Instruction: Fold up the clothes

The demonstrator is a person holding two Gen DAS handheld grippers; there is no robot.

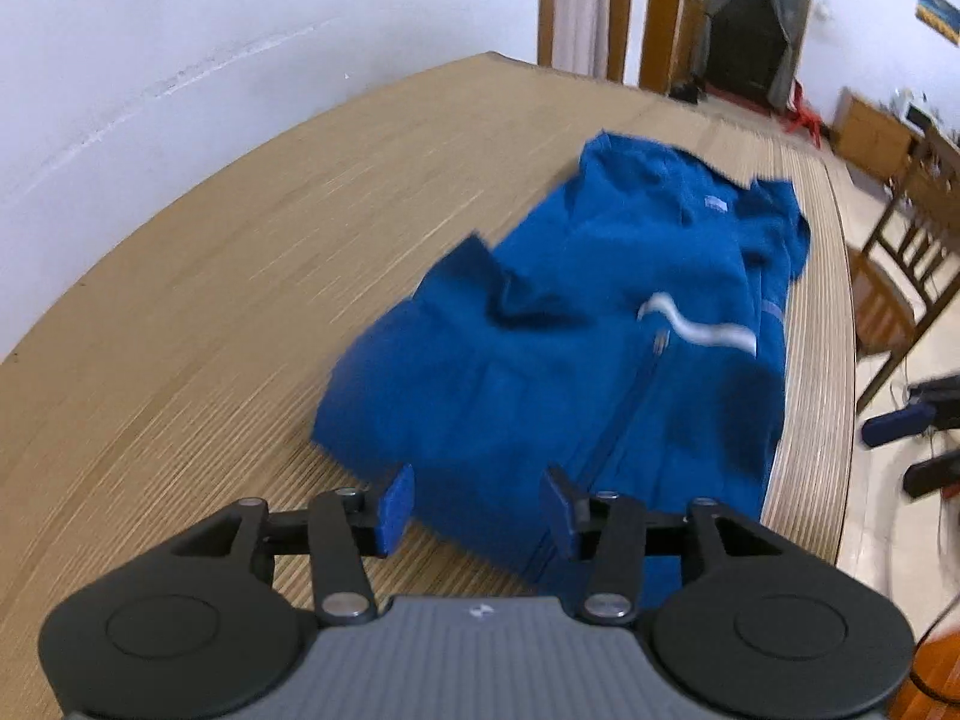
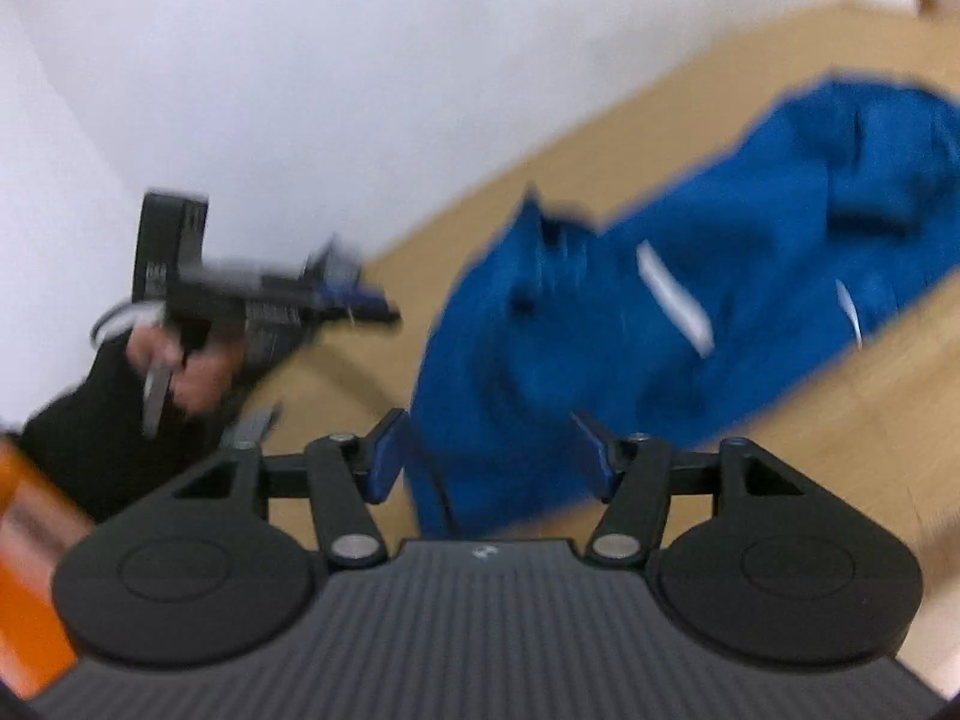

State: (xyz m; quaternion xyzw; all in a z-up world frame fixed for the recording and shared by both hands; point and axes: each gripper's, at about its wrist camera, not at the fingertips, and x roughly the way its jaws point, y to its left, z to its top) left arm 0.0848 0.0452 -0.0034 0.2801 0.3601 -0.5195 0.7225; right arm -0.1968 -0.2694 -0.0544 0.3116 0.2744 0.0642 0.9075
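A blue jacket (image 1: 600, 324) with a white stripe and a zipper lies bunched and partly folded on the wooden table (image 1: 252, 276). My left gripper (image 1: 478, 507) is open just above the jacket's near edge, and its blue pads (image 1: 396, 504) press on nothing. In the blurred right wrist view the same jacket (image 2: 690, 312) spreads toward the upper right. My right gripper (image 2: 489, 456) hangs open over the jacket's near end with no cloth clamped. To its left, a hand in a black sleeve holds the left gripper (image 2: 354, 300) above the table.
A white wall (image 1: 180, 60) runs along the table's far left side. The table's right edge (image 1: 840, 312) drops to a tiled floor with a wooden chair (image 1: 900, 276). A doorway with grey curtains (image 1: 756, 18) lies beyond. Bare wood stretches left of the jacket.
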